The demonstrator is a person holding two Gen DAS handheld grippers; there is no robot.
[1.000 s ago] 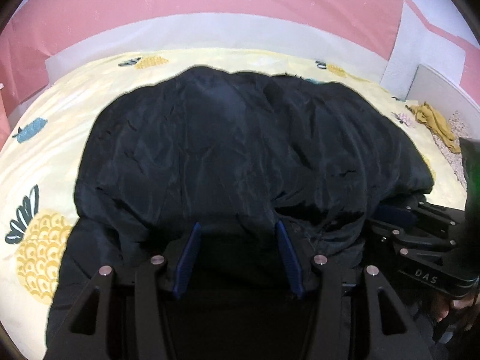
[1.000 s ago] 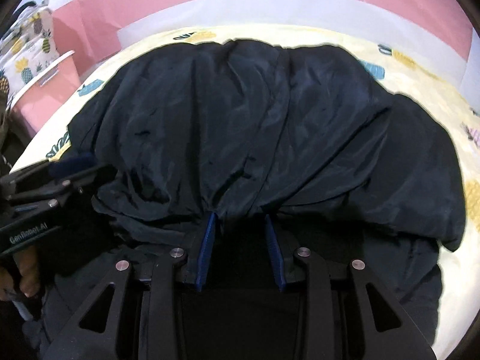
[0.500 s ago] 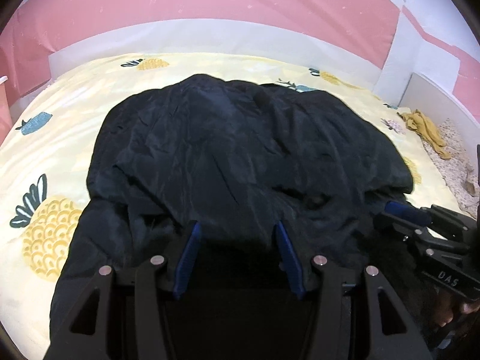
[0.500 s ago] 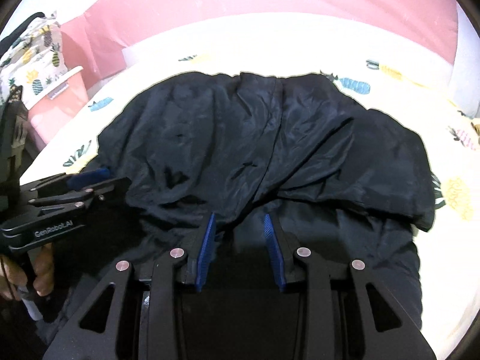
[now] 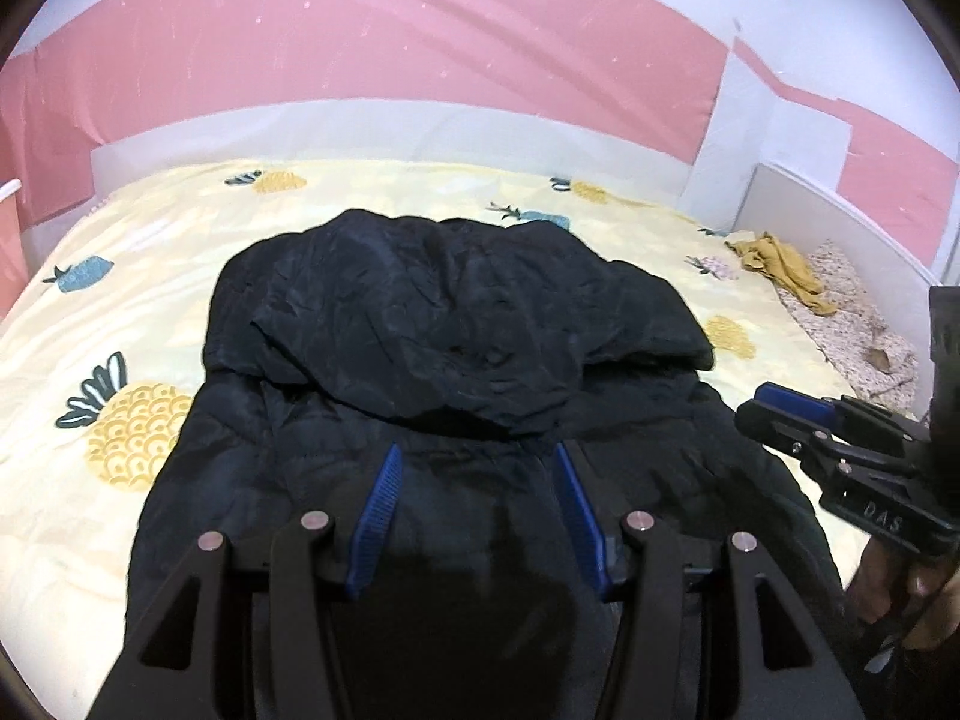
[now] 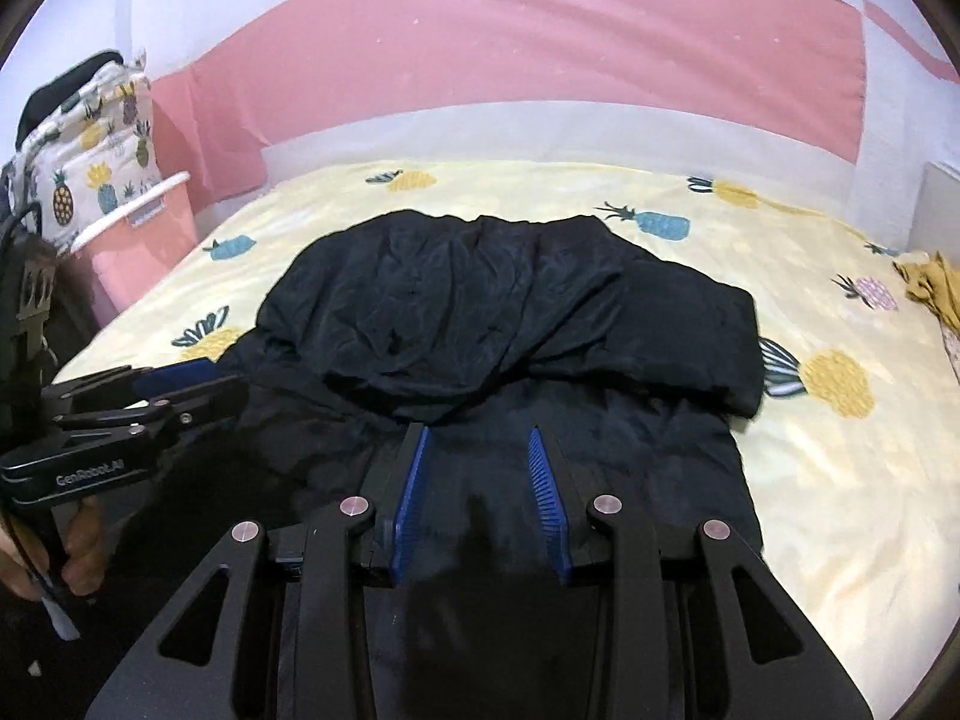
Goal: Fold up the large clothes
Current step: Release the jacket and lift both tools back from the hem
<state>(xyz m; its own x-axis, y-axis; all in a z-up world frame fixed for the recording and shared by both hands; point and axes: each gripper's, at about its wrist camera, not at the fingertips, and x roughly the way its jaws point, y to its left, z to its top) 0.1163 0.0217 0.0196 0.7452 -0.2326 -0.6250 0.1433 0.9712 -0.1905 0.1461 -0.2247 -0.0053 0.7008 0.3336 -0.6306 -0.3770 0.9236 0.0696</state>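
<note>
Tongs, left point(image 5: 474, 456) and right point(image 6: 477, 444): both angled downward over dark jacket point(image 5: 456, 324) (folded on bed point(image 5: 150, 228)), pads parted, gripping nothing.

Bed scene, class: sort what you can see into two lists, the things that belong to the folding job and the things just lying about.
Part of the job:
- dark jacket, its far part folded over the near part
- left tongs
- right tongs
- pineapple bedsheet, the work surface

Just lying about:
- yellow cloth at the bed's edge
- pineapple-print bag
- pink box
</note>
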